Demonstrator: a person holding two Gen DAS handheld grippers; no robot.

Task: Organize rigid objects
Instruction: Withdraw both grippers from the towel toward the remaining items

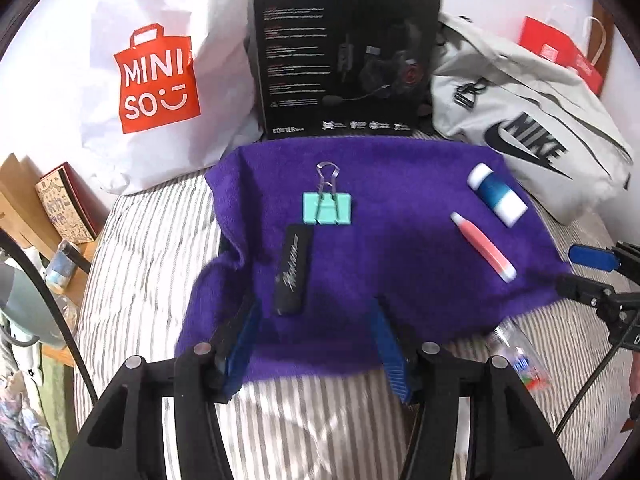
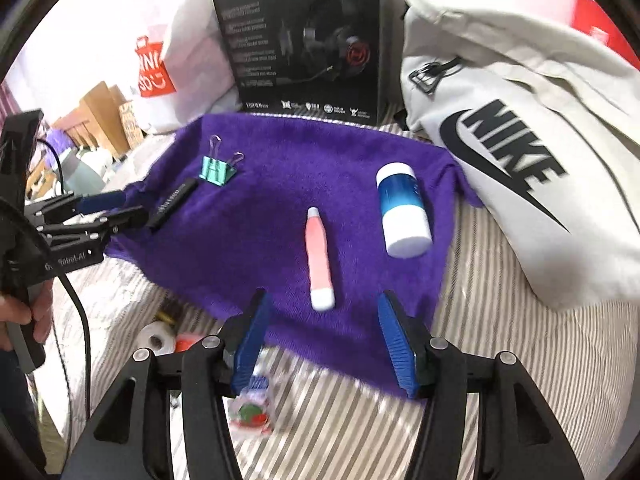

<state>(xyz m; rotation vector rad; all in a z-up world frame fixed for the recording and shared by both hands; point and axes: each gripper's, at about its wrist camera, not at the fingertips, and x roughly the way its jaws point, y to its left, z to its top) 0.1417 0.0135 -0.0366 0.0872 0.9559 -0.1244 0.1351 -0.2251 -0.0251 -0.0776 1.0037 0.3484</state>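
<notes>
A purple towel (image 1: 400,248) lies on the striped bed sheet. On it are a teal binder clip (image 1: 327,208), a black flat bar (image 1: 292,270), a pink tube (image 1: 482,246) and a blue-and-white bottle (image 1: 496,194). My left gripper (image 1: 314,316) is open over the towel's near edge, with the bar's near end just ahead of its left finger, untouched. My right gripper (image 2: 324,308) is open too. The pink tube (image 2: 319,256) has its white end between the fingertips, apart from both pads. The bottle (image 2: 402,210) lies to the right and farther off.
Behind the towel stand a white Miniso bag (image 1: 156,76), a black headset box (image 1: 340,52) and a grey Nike bag (image 1: 532,128). A small clear packet (image 2: 250,410) and a tape roll (image 2: 156,338) lie on the sheet (image 2: 360,420). A hand (image 2: 24,316) holds the left gripper (image 2: 108,208).
</notes>
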